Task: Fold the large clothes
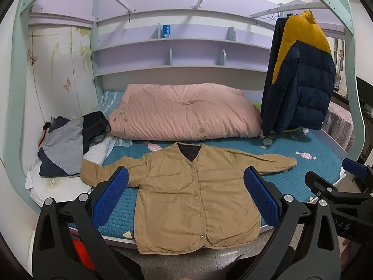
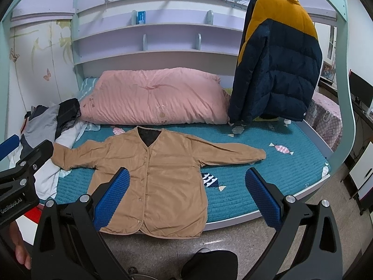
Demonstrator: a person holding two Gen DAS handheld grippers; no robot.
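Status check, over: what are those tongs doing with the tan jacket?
Both tongs, left and right, open, holding nothing. Tan jacket flat on bed, sleeves spread, unfolded. Nothing on it.

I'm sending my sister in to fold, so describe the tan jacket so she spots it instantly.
On the teal quilted bed cover, in front of the big pink duvet, the tan collarless snap-front jacket lies flat, sleeves spread. Unlike the crumpled grey and navy clothes pile beside it, it is smoothed out, hem overhanging the bed's edge.
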